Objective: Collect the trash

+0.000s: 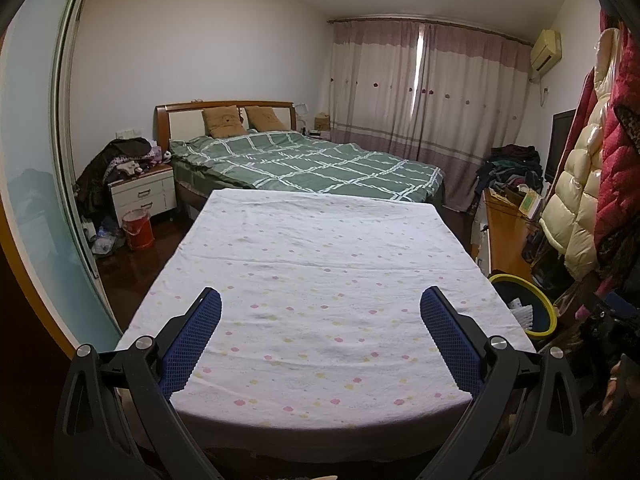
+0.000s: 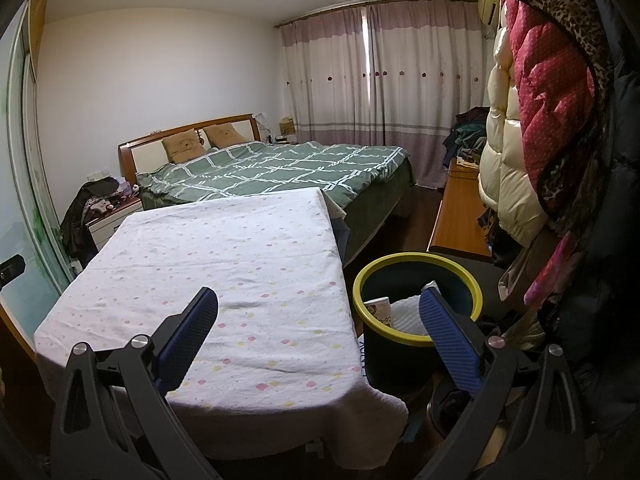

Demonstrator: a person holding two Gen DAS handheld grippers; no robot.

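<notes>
Bedroom clutter rings a table (image 1: 320, 248) draped in a white cloth with small pink and yellow dots, and its top lies bare ahead of both tongs. Beyond the table stands a bed (image 1: 312, 164) under a green checked cover, with two brown pillows against a wooden headboard, and closed curtains (image 1: 424, 88) hang behind it.

Left tongs (image 1: 320, 312) hover over the near end of the cloth, their blue pads wide apart with nothing between them. Off to their right, past the table's edge, sits a dark bin with a yellow rim (image 1: 542, 304).

Right tongs (image 2: 318, 312) are spread just as wide and grip nothing – the left pad is over the cloth, the right pad (image 2: 448, 336) is in front of the bin (image 2: 400, 338). Inside the bin lie the trash: a small printed carton (image 2: 380, 308) and crumpled white paper (image 2: 408, 314) (partly hidden by that pad). Puffy coats (image 2: 532, 120) hang just right of the bin.
</notes>
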